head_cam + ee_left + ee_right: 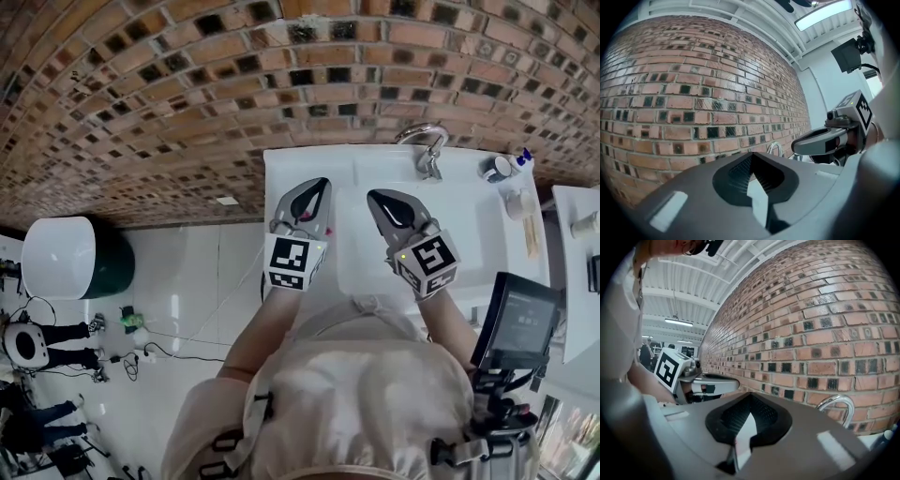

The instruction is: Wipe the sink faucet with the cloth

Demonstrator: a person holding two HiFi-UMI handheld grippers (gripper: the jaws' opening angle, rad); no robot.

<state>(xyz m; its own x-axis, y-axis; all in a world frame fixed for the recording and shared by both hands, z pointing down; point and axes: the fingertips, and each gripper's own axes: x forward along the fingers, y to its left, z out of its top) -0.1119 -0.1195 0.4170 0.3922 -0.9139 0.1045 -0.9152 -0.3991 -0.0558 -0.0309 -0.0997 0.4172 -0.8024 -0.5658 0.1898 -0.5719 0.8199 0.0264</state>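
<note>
Over the sink (469,234), the left gripper (322,185) and right gripper (377,197) have their fingers pressed together, empty.
The curved, shiny faucet (424,142) stands beyond both, apart from them and nearer the right.

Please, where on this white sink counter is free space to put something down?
Bare: the counter left of the faucet, along the brick wall. Crowded: the right end, where a cup and a small container stand close together.
</note>
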